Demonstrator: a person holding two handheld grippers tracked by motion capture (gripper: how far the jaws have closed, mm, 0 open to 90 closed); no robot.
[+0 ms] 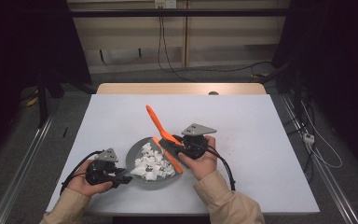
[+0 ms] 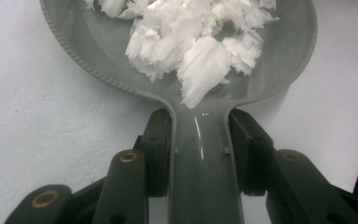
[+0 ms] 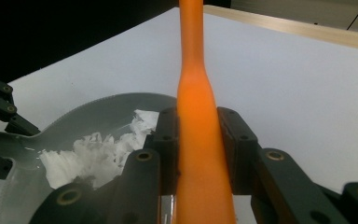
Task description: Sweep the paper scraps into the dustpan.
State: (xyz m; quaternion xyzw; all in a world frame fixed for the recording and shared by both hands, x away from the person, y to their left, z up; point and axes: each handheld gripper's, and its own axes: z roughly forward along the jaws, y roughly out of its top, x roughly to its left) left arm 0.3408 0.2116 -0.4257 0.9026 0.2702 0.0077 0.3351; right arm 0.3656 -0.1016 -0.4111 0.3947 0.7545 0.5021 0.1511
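Grey pan, high view: pan [image 1: 137,158] is sitting on the white table [image 1: 261,140], holding white shreds [image 1: 153,164]; left gripper [image 1: 121,178] is gripping it at its 8 o'clock, right gripper [image 1: 170,145] is hanging at its 2 o'clock with an orange spatula [image 1: 161,130].
Left gripper view: jaws are clamping the pan's handle [image 2: 200,154]; shreds are lying at 12 o'clock.
Right gripper view: jaws are clamping the spatula's handle [image 3: 196,121]; the pan is lying at 9 o'clock.
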